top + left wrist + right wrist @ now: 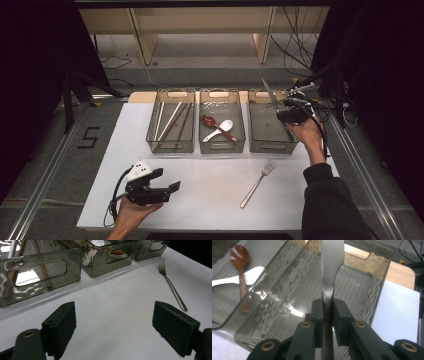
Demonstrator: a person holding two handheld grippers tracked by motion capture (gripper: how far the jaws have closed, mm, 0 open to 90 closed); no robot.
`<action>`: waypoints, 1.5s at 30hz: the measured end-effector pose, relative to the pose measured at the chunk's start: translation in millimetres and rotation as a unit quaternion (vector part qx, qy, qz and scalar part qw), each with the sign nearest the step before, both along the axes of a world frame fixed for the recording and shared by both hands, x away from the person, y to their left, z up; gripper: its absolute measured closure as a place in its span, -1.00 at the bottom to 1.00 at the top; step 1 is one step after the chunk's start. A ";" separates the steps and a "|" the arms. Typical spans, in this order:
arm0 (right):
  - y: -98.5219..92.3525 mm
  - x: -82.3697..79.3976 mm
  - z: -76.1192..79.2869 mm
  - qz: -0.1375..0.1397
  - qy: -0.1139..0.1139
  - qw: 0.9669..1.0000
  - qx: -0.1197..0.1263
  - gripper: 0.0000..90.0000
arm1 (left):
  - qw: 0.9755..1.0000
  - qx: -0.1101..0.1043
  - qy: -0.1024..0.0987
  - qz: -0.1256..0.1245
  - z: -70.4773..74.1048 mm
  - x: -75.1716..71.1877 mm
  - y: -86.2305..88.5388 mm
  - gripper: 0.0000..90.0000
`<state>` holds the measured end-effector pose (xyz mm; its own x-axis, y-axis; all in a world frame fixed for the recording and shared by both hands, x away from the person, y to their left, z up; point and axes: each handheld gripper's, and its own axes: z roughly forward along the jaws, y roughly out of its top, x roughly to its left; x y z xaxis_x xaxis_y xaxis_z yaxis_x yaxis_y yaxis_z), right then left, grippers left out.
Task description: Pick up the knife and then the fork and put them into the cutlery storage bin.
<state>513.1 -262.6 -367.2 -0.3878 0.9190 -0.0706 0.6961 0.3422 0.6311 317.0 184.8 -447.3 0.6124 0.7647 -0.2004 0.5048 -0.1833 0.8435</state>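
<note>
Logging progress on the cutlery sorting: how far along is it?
Done: chopsticks lie in the left bin and two spoons in the middle bin. In hand: the right gripper holds a knife over the right bin. Left: the fork on the table; the left gripper is open.

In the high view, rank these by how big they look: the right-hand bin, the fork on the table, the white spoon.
Largest to smallest, as they look in the high view:
1. Right-hand bin
2. Fork
3. White spoon

The spoon lies farther from the camera and partly under a brown spoon, so its true size is less sure.
</note>
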 end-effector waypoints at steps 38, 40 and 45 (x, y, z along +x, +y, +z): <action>2.3 -16.5 -19.4 0.010 0.007 0.999 0.036 0.18 | 1.000 0.002 -0.001 0.000 0.2 -0.6 -0.4 -0.58; 6.1 -23.6 -16.7 0.025 0.004 0.999 0.041 0.11 | 1.000 0.002 -0.001 0.000 0.2 -0.4 -0.4 -0.59; 17.5 -47.3 -10.2 0.069 -0.005 0.996 0.061 -0.01 | 1.000 0.001 -0.001 0.000 0.2 -0.4 -0.4 -0.59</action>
